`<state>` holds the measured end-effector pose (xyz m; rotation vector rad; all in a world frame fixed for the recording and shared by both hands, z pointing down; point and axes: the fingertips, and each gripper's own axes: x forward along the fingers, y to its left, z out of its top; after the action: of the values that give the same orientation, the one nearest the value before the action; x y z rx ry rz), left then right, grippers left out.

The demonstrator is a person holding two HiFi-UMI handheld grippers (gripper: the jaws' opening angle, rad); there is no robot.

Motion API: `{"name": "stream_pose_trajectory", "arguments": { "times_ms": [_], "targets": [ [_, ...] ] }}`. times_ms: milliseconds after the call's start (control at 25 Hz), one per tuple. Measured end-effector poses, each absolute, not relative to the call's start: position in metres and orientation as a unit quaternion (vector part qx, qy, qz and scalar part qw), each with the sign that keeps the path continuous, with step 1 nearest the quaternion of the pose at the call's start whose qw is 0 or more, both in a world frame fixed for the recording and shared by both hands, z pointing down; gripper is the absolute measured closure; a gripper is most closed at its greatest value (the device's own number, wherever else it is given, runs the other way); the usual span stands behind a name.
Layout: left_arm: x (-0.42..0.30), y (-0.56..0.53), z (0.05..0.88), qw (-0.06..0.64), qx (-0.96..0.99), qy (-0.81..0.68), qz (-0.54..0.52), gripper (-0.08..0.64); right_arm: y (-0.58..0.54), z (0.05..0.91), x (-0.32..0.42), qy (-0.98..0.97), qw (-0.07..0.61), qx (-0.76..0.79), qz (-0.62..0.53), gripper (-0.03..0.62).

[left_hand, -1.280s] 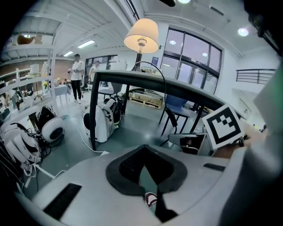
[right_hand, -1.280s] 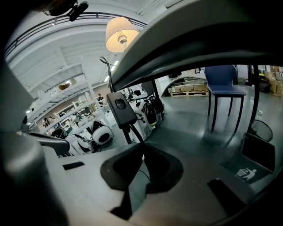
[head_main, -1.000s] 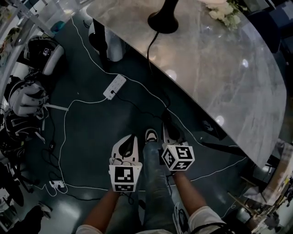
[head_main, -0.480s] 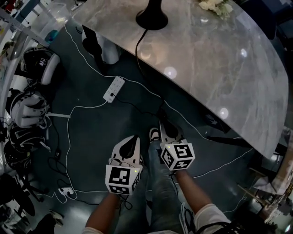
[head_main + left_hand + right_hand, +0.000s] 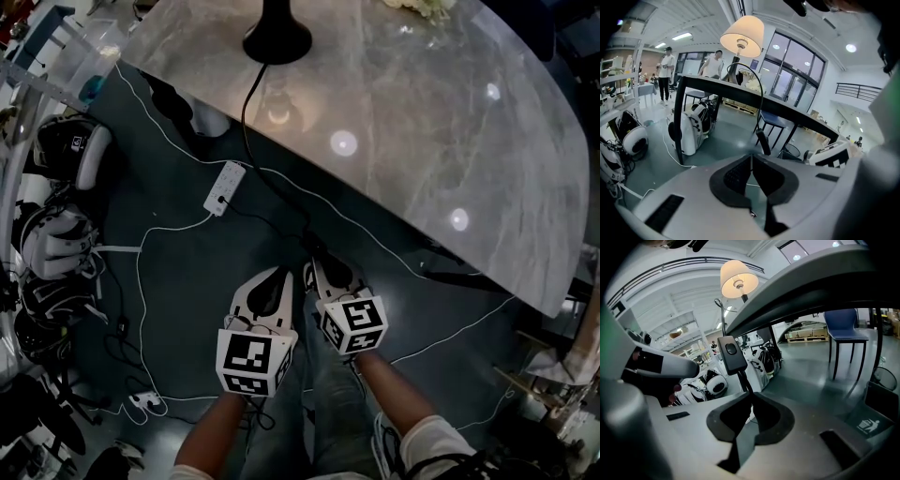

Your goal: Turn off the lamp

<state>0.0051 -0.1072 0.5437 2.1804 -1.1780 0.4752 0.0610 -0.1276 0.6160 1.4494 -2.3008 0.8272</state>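
Head view: marble table (image 5: 450, 112) across far side, lit lamp (image 5: 278, 37) at its far-left edge. Lamp cord (image 5: 244, 108) drops toward grippers. Right gripper (image 5: 751, 395) clamped on cord; inline switch (image 5: 732, 354) upright just beyond jaws. Left gripper (image 5: 751, 155) closed, empty, just left of switch.

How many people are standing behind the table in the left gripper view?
2: one person at far left, another person just left of the lamp. Others may be hidden.

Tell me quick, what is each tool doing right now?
Left tool: closed, empty.
Right tool: closed on the lamp cord, just below its switch.
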Motion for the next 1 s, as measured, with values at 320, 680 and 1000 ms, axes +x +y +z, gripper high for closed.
{"name": "stream_pose_trajectory", "arguments": {
  "times_ms": [320, 680, 1000],
  "targets": [
    [0.025, -0.118, 0.546, 0.310, 0.825, -0.438, 0.178, 0.523, -0.126, 0.624, 0.068, -0.806, 0.158, 0.492, 0.289, 0.581],
    [0.043, -0.126, 0.544, 0.330, 0.828, -0.425, 0.159, 0.410, -0.123, 0.627, 0.073, -0.809, 0.163, 0.485, 0.289, 0.581],
    [0.048, -0.136, 0.544, 0.341, 0.822, -0.430, 0.154, 0.410, -0.116, 0.633, 0.071, -0.816, 0.172, 0.473, 0.286, 0.581]
  ]
}}
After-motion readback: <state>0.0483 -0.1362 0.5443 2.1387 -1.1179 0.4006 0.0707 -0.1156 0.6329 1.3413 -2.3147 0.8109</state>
